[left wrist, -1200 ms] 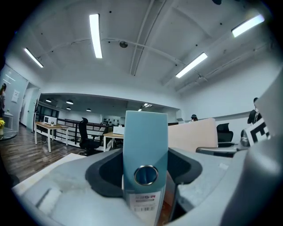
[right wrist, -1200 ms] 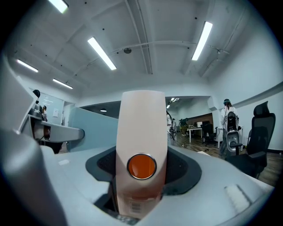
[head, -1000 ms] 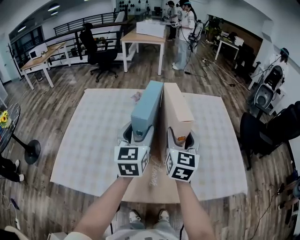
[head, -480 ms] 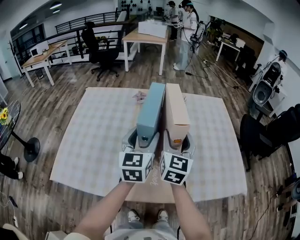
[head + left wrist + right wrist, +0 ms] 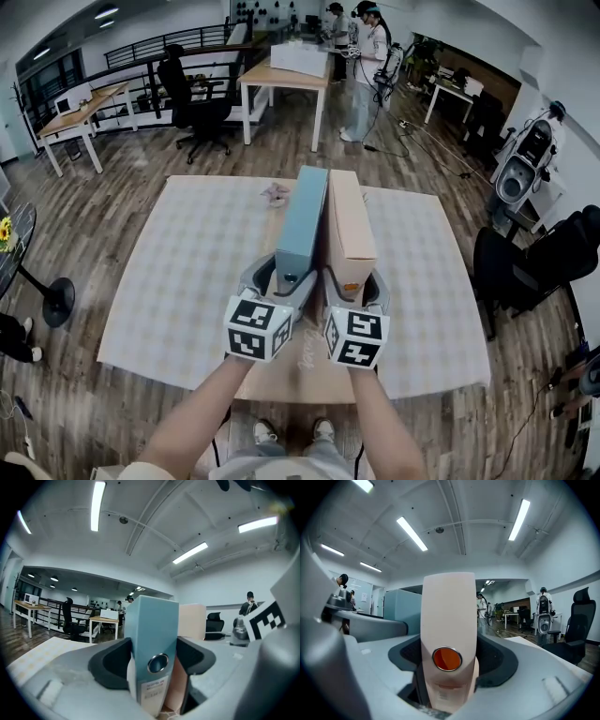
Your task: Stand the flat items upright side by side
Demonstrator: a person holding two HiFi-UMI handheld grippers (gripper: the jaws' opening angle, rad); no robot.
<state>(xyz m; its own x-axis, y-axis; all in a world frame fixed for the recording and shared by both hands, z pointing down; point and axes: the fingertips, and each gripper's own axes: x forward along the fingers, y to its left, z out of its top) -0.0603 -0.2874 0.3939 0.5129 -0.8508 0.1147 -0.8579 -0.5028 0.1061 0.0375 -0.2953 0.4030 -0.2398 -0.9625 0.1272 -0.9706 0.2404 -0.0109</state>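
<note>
Head view. Two binders stand upright side by side at the middle of the table (image 5: 178, 281), spines toward its near edge: blue binder (image 5: 302, 220) on the left, beige binder (image 5: 349, 225) on the right, their faces touching or very nearly so. The left gripper (image 5: 284, 281) is set about the blue spine and the right gripper (image 5: 352, 286) about the beige spine. A small crumpled scrap (image 5: 275, 193) lies toward the table's far edge, left of the blue binder. Bare cloth is left on both sides of the pair. Dark chairs (image 5: 530, 267) stand off the table's right edge.

Left gripper view. The jaws are opening with the blue spine between them. The dark pads (image 5: 112, 660) sit close by its sides, and no firm press is judged. The beige binder shows just beyond the right jaw.

Right gripper view. The jaws are opening with the beige spine and its orange finger ring (image 5: 447, 658) between them. The pads flank it loosely.

Handling, judged. The boards are stiff and the covers smooth, so a slip under light grip is expected. Weight cannot be told. The tall, narrow stance tips sideways easily. The best hold is low on the spine, near the ring. Straight withdrawal toward the table's near edge is advised, as room there is short.
</note>
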